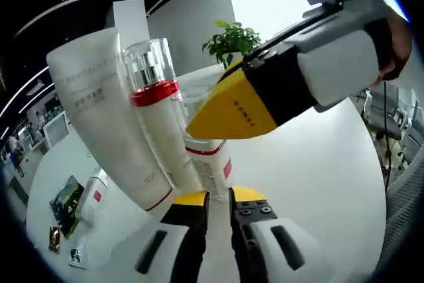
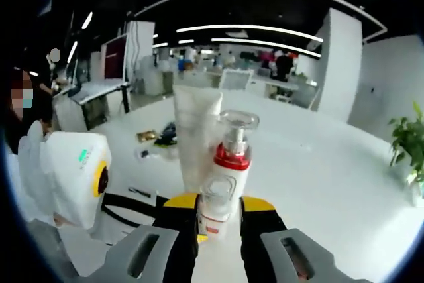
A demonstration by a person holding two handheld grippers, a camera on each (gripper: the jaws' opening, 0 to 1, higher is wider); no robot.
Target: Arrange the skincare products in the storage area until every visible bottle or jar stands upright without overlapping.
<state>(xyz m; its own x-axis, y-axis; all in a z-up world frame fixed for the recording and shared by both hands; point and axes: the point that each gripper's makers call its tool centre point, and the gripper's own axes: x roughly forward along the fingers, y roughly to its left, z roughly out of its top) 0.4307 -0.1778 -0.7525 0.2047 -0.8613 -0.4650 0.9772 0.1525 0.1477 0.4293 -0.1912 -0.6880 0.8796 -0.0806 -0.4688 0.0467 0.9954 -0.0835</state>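
Note:
A tall white tube (image 1: 106, 117) with a red band at its foot stands on the white table (image 1: 318, 177). A white pump bottle (image 1: 162, 130) with a red collar and clear cap stands against it. Just in front is a small white bottle (image 1: 212, 164) with a red label. My right gripper (image 1: 199, 120) comes in from the right at this bottle's clear top. In the right gripper view, that gripper (image 2: 218, 203) is shut on the small bottle (image 2: 215, 210), with the pump bottle (image 2: 233, 157) and tube (image 2: 195, 124) upright behind. My left gripper (image 1: 220, 197) is open by a narrow gap at the tube's base, holding nothing.
A white item with a red label (image 1: 93, 193) and several dark packets (image 1: 66, 200) lie on the table to the left. A potted plant (image 1: 232, 41) stands at the far edge. Office chairs (image 1: 377, 107) stand past the table's right side. The left gripper's white body (image 2: 73, 177) is close on the left.

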